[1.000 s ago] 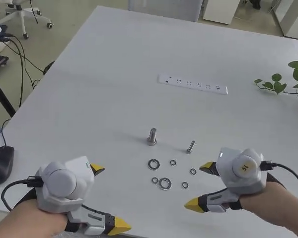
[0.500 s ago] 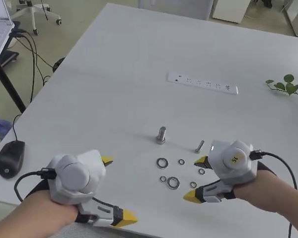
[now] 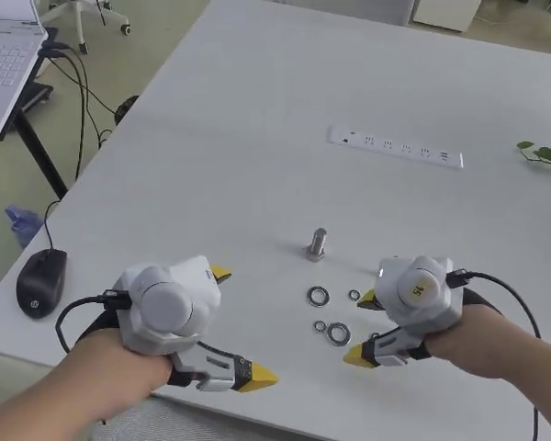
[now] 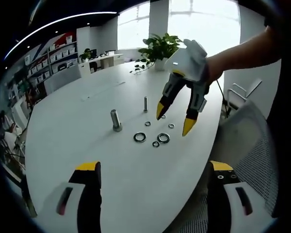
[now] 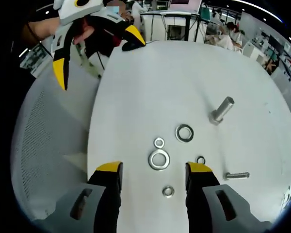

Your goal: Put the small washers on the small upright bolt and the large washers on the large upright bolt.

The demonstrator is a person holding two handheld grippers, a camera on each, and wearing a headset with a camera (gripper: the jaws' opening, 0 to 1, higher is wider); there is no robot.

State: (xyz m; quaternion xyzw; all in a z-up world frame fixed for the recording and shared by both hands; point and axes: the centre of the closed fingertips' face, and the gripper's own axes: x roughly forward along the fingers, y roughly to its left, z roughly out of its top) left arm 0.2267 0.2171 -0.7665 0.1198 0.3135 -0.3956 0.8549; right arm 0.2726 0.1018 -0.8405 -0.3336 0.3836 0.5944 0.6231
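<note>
Relative to the loose washers, the right gripper (image 3: 361, 329) had been brought inward over the last second, while the headset camera had itself been swung. In the head view it was seen poised over the right edge of the scatter on the table (image 3: 257, 138), jaws spread wide and nothing held. The left gripper (image 3: 243, 324) was held well apart to the left, equally wide and empty. The large upright bolt (image 3: 317, 244) stood bare just beyond the large washers (image 3: 318, 296) and the small washers (image 3: 354, 295).

In the left gripper view, the small upright bolt (image 4: 145, 104) was seen standing bare as well, behind the rings and near its larger neighbour. The right gripper's yellow tips were seen hanging above the washers, clear of the tabletop.

In the right gripper view, one of the large washers (image 5: 158, 159) lay just ahead of the open jaws and between them, with a small one just beside it on the far side.

The first pick was judged to be in hand, since no washer had yet been threaded. The next move would call for the jaws to be lowered astride that flat ring and closed on its rim. It would then have to be carried to the large bolt with its hole lined up over the tip.
</note>
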